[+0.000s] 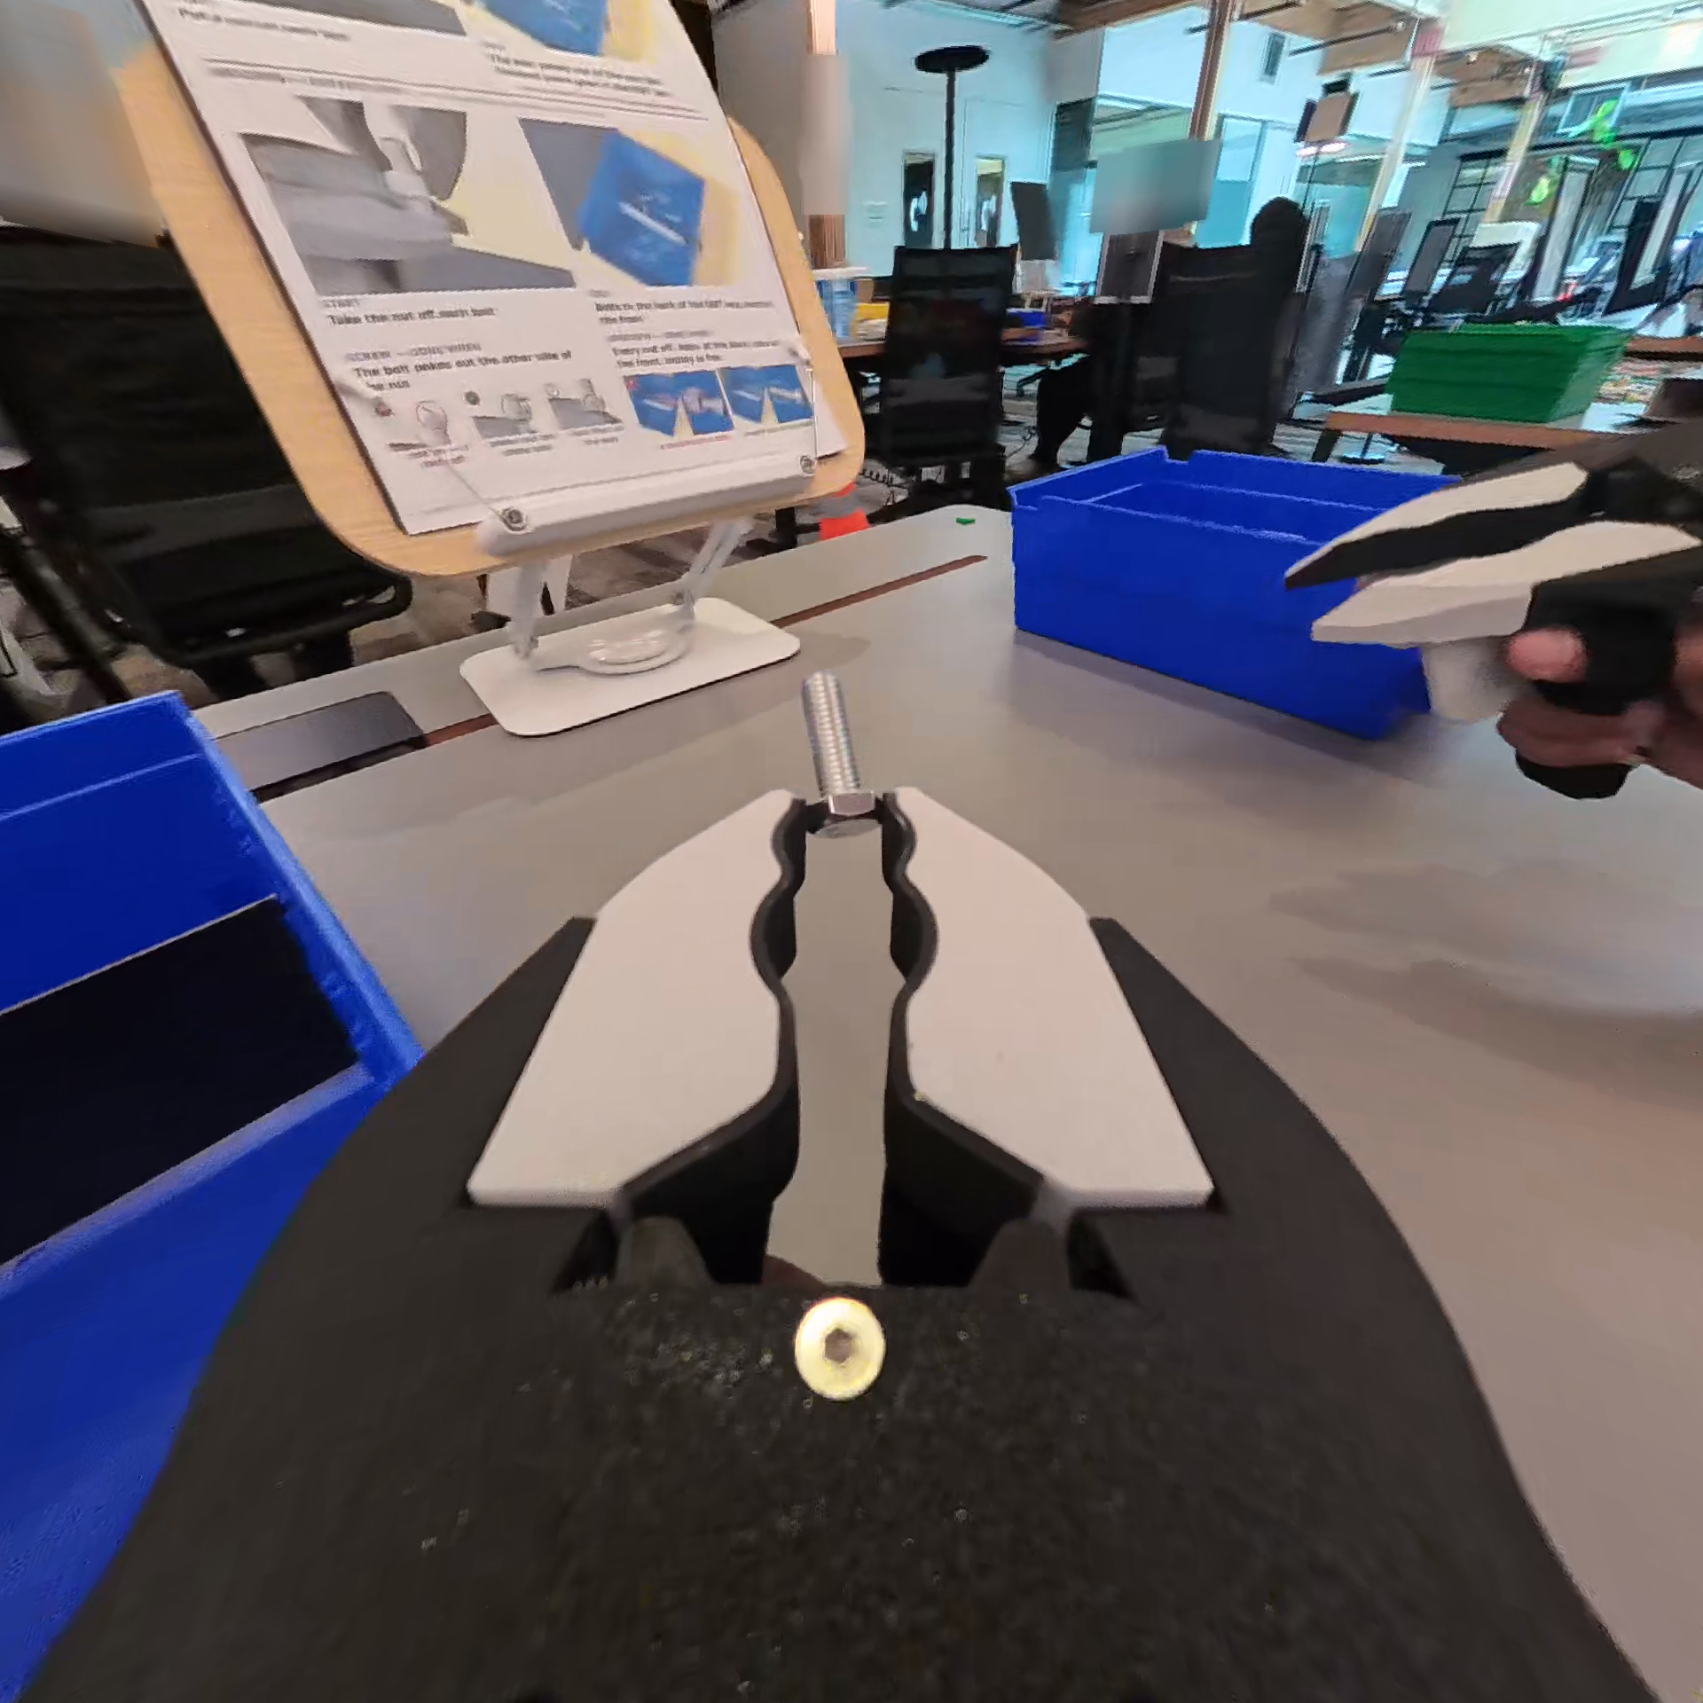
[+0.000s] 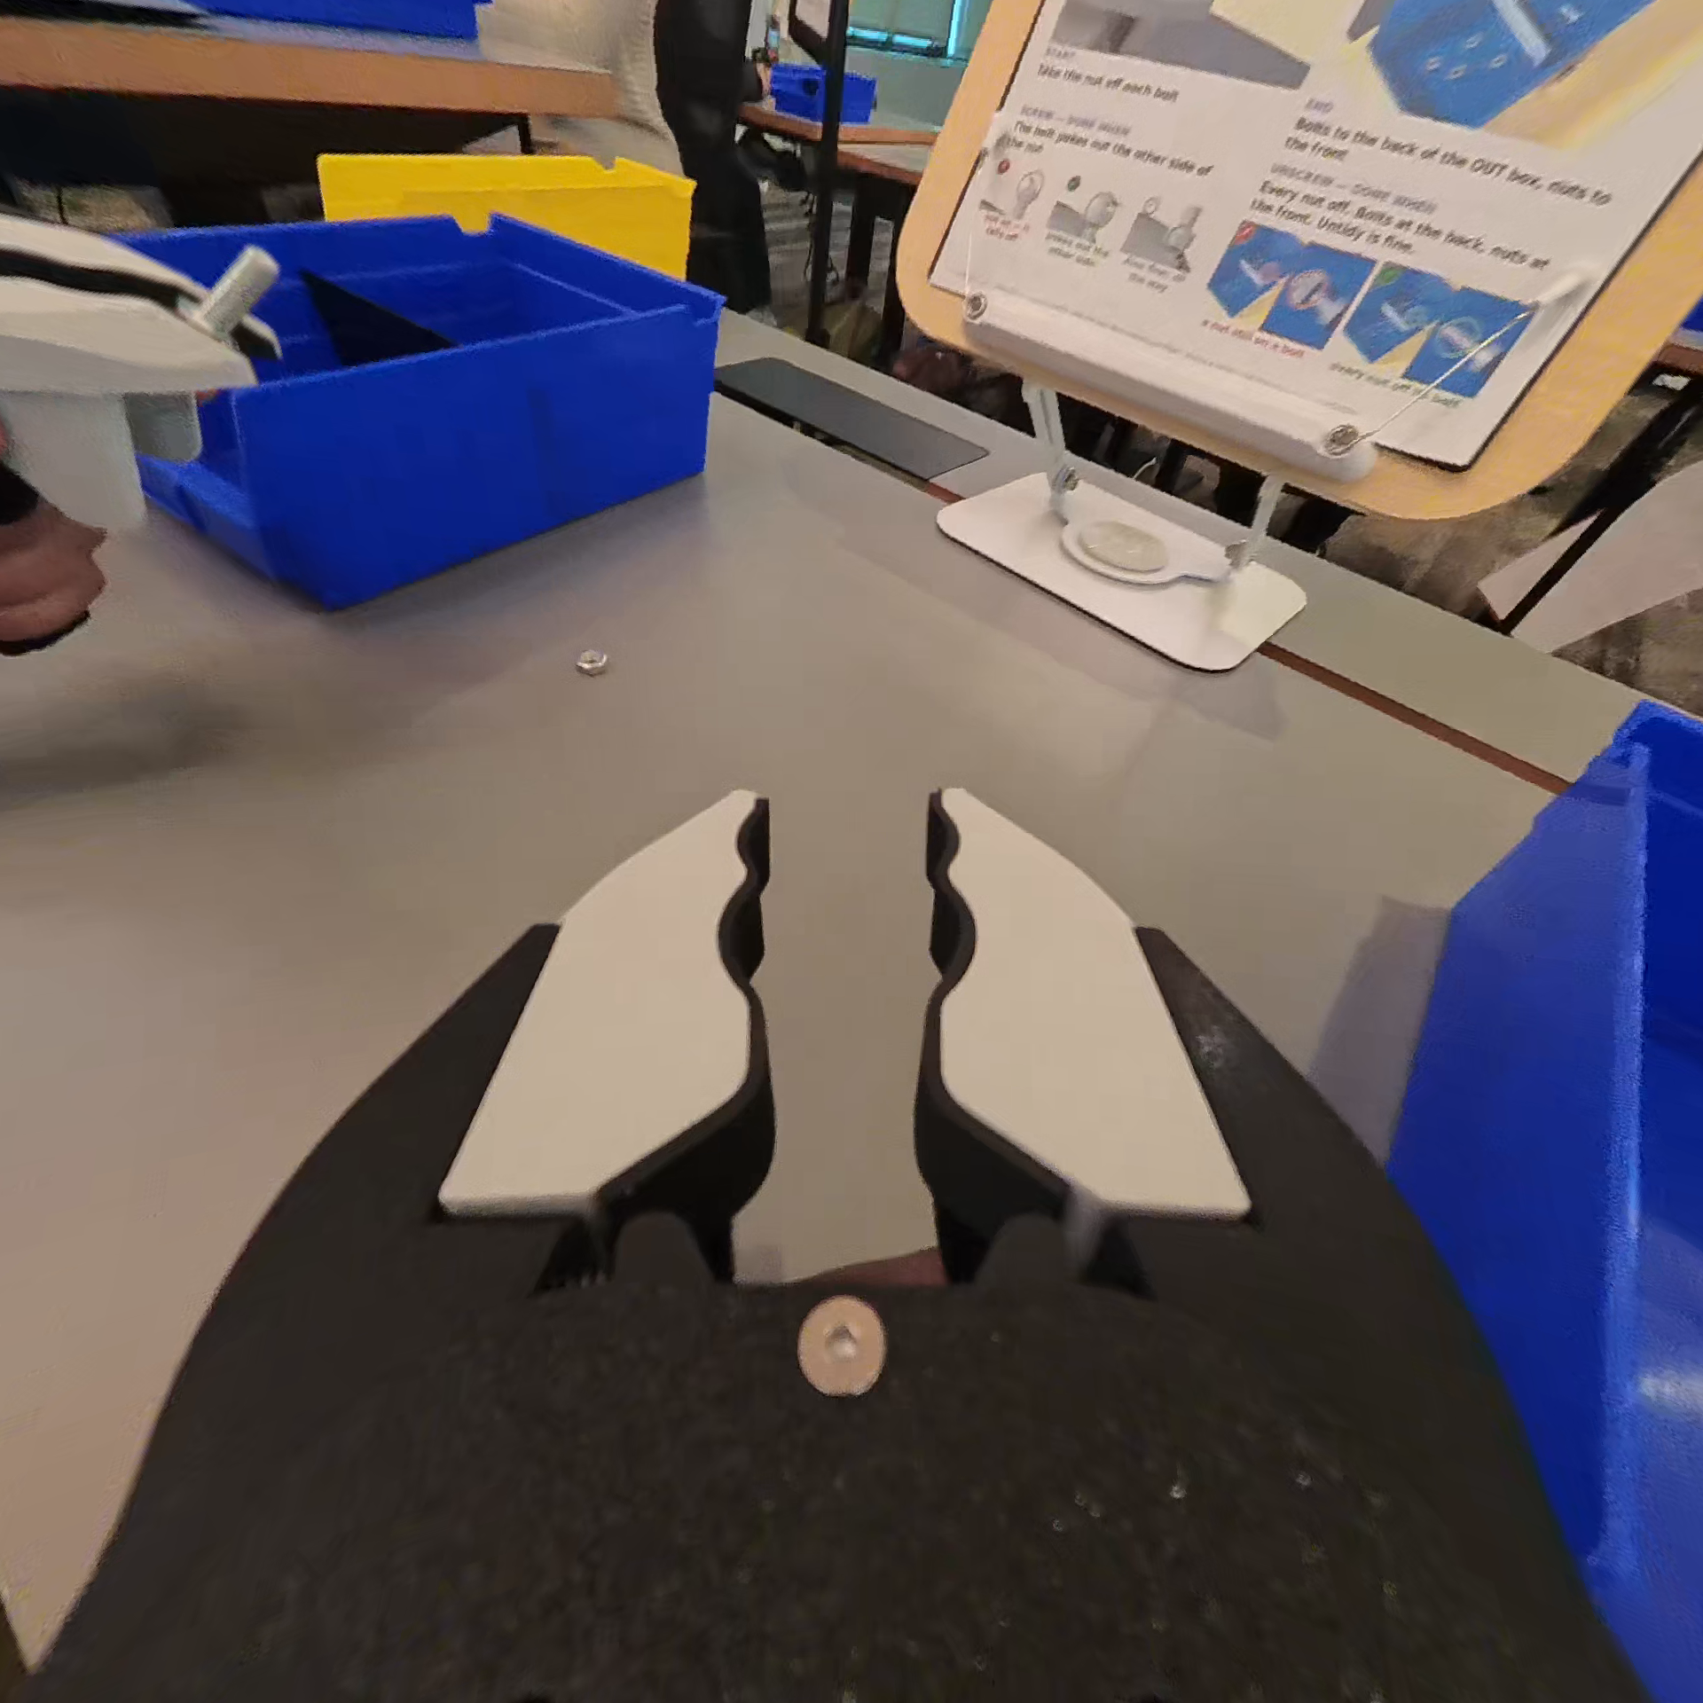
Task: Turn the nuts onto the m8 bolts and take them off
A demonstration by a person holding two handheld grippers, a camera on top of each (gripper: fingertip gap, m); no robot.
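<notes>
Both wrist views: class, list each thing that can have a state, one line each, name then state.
Left claw: shut on the bolt's head.
Bolt: held, threads bare, no nut on it.
Right claw: open, empty.
Nut: loose on the table, untouched.
Left bin: open-topped, contents hidden.
Instruction sheet: propped on a stand.

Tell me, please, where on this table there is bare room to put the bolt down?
The grey table is bare between the left blue bin, the white stand base and the right gripper, apart from one loose nut. It is tighter by the right blue bin. The left gripper holds the bolt.
</notes>
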